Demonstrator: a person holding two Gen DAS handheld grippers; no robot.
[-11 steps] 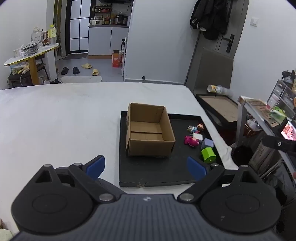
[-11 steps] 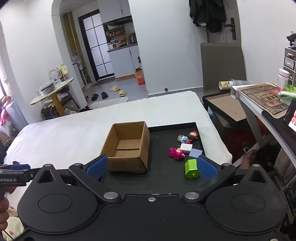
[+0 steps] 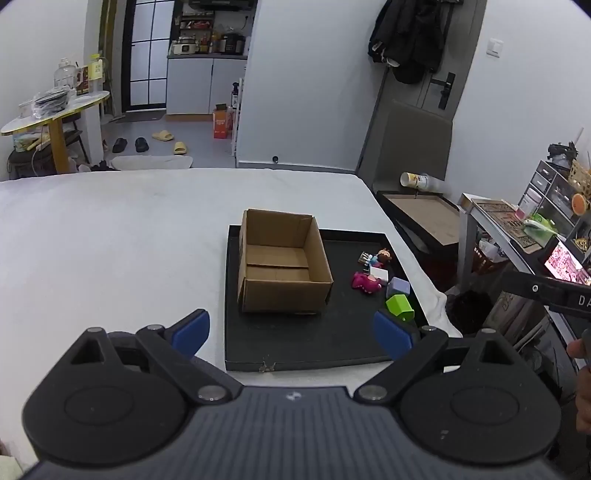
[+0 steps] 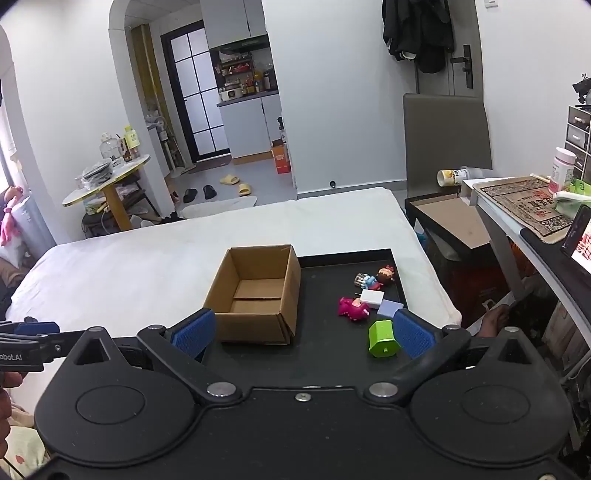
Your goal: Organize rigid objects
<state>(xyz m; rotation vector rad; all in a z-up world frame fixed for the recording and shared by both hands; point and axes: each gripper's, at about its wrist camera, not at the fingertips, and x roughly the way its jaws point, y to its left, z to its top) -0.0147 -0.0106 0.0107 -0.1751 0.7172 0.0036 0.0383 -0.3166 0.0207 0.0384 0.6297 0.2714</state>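
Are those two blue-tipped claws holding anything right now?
No. The left gripper and the right gripper both stand wide open with nothing between their pads; the toys lie untouched on the black tray.

A lived-in home: a bed with a white sheet [image 3: 129,240], a kitchenette [image 3: 207,55] beyond a glazed door, slippers [image 3: 162,136] on the floor, and a coat [image 3: 410,33] hanging by the door.
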